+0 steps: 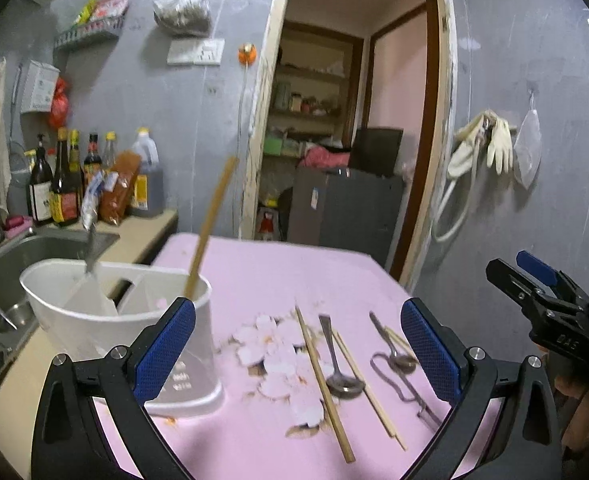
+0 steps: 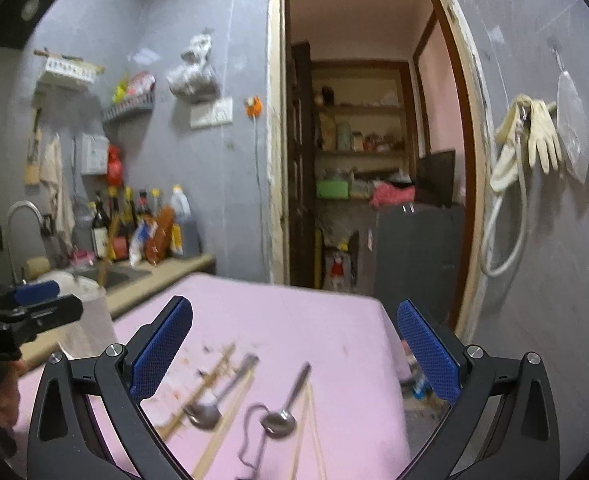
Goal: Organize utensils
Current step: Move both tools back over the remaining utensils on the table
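1. Both the left gripper (image 1: 298, 354) and the right gripper (image 2: 294, 354) are being held with jaws spread, nothing pinched.
2. Slim, stiff, light wooden chopsticks (image 1: 325, 386) and slippery steel spoons (image 1: 336, 356) are lying on the pink-covered counter (image 1: 262, 272); mid-shaft pinching is being judged best.
3. The white plastic divided holder (image 1: 106, 308) is standing alongside.

White divided holder (image 1: 94, 312) upright on pink table (image 1: 254, 272), at its left edge. Inside holder: one wooden chopstick (image 1: 210, 220) leaning right, one metal utensil (image 1: 91, 248) in left compartment. Right of holder, flat on table: two wooden chopsticks (image 1: 324, 384), metal spoon (image 1: 340, 372) between them, bowl nearest camera; further right second spoon (image 1: 394, 350) and bent wire tool (image 1: 398, 384).
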A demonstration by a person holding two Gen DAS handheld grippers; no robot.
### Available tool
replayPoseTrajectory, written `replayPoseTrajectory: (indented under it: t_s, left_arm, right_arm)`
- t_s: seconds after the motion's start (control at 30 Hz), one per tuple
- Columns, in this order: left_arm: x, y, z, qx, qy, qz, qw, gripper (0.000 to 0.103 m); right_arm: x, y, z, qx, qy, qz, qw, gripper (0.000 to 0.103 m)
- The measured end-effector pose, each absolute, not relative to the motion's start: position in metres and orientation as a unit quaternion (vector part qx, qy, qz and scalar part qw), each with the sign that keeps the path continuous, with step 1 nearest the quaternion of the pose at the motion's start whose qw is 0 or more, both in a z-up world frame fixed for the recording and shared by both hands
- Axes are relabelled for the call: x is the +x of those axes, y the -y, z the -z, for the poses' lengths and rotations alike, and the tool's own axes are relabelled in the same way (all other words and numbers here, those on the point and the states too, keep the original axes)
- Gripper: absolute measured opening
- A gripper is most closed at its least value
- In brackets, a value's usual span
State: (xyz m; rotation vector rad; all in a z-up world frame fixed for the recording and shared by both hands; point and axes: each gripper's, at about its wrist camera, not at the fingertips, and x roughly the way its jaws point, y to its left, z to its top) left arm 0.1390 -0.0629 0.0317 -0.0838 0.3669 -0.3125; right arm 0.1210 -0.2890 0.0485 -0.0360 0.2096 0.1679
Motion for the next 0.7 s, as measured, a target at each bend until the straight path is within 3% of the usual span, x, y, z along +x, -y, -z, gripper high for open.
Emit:
replayPoseTrajectory:
  t_s: [0.13, 0.33, 0.4, 0.7]
  left_arm:
    - [0.149, 0.075, -0.017, -0.029, -0.216, 0.162, 0.962, 0.101]
    - [0.166, 0.092, 0.005, -0.007, -0.262, 0.181, 0.948, 0.1]
    - [0.173, 0.096, 0.009, -0.003, -0.274, 0.184, 0.944, 0.096]
    - [0.213, 0.11, 0.033, 0.013, -0.357, 0.198, 0.913, 0.057]
  right_arm:
    - [0.134, 0.298, -0.032, -0.016, -0.155, -0.072, 0.985, 0.095]
    - [0.153, 0.309, -0.012, -0.013, -0.224, -0.064, 0.972, 0.07]
    - [0.159, 0.311, -0.006, -0.015, -0.244, -0.065, 0.967, 0.057]
    - [0.187, 0.306, 0.021, -0.036, -0.338, -0.085, 0.937, 0.03]
